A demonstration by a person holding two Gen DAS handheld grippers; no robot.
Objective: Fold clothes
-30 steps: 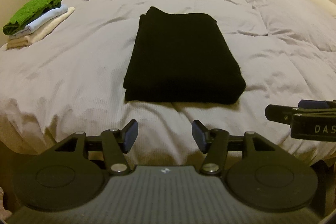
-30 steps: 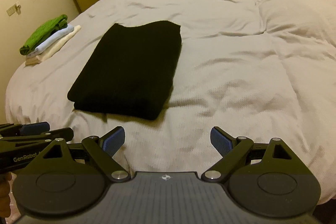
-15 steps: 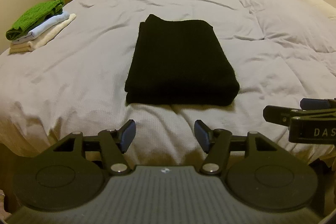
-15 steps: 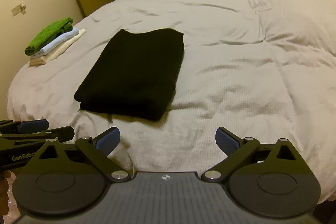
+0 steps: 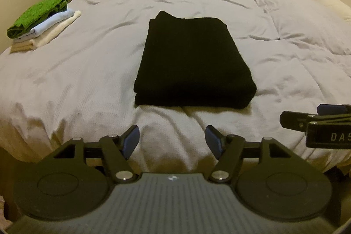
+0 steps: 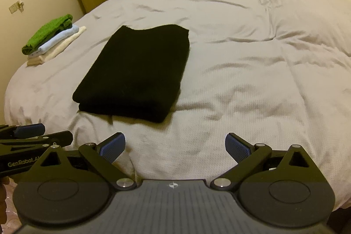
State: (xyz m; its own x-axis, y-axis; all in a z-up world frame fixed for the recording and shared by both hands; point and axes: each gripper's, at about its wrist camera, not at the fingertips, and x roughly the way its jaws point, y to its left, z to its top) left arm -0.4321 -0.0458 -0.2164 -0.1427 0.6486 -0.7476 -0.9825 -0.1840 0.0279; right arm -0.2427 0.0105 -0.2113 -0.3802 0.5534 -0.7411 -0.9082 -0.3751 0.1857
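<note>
A stack of folded clothes (image 5: 41, 21) sat at the bed's (image 5: 87, 71) far left edge. The folded black garment (image 5: 193, 58) lay flat mid-bed, apart from both tools. The left gripper (image 5: 172, 138) and right gripper (image 6: 175, 147) hovered short of it, fingers spread, grasping nothing.

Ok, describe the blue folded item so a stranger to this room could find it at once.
Start at the big bed with the grey cover and go to its far left edge, near the door. A small stack of folded cloths sits there. The light blue piece is the middle layer, under the green towel and above the cream one.
</note>
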